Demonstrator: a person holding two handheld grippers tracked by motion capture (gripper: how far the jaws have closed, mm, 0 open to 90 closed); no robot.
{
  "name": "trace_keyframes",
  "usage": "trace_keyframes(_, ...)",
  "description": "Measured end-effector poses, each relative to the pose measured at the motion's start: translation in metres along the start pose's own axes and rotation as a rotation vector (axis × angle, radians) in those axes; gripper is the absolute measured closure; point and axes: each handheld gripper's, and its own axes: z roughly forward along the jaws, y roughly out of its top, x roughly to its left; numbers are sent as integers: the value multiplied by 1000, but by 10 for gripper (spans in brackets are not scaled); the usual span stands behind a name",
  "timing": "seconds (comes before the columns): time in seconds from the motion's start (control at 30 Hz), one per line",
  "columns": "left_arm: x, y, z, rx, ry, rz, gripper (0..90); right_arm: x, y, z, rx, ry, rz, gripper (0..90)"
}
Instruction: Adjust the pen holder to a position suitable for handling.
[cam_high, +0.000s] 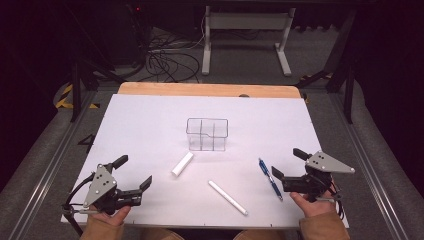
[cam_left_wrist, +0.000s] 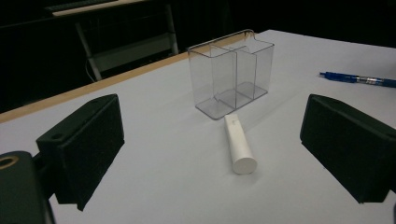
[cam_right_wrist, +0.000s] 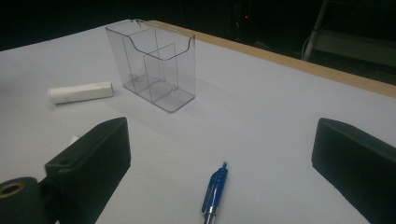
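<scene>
Clear divided holder (cam_high: 207, 134): table centre.
Short white tube (cam_high: 182, 163): holder's 7 o'clock.
Long white stick (cam_high: 227, 197): seen whole from high view.
Blue pen (cam_high: 270, 179): 5 o'clock.
Left gripper (cam_high: 135, 173): jaws wide, empty.
Right gripper (cam_high: 289, 163): jaws wide, empty, pen between.

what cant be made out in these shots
- Blue pen: its lower length is cut off by the bottom edge of the right gripper view; in the left gripper view its far end runs off the right edge.
- Thin white stick: in the right gripper view it is almost wholly hidden behind a jaw.
- Short white tube: any markings are too small to tell.
- Clear organizer: its compartment walls are faint from the high view.
</scene>
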Motion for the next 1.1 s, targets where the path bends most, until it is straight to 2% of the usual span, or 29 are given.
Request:
trace_keyframes(0.37,0,0,-1,-2,4,5,69,3,2,1,24,-26,-38,110)
trace_keyframes(0.53,0,0,0,-2,6,4,69,3,3,1,56,-13,-32,158)
trace_keyframes(0.6,0,0,-1,-2,6,3,69,4,5,2,93,-3,-46,226)
trace_keyframes(0.73,0,0,0,0,9,4,70,6,4,4,171,26,4,295)
trace_keyframes(0.77,0,0,0,0,9,4,70,6,4,4,171,26,4,295)
trace_keyframes(0.87,0,0,0,0,10,4,70,7,1,8,240,28,22,317)
trace_keyframes(0.93,0,0,0,0,11,4,70,6,1,9,254,28,22,317)
trace_keyframes(1.0,0,0,0,1,11,5,70,6,0,11,295,20,27,316)
trace_keyframes(1.07,0,0,0,2,12,5,71,6,2,12,342,7,7,313)
trace_keyframes(1.1,0,0,0,2,11,5,71,6,2,12,342,7,7,313)
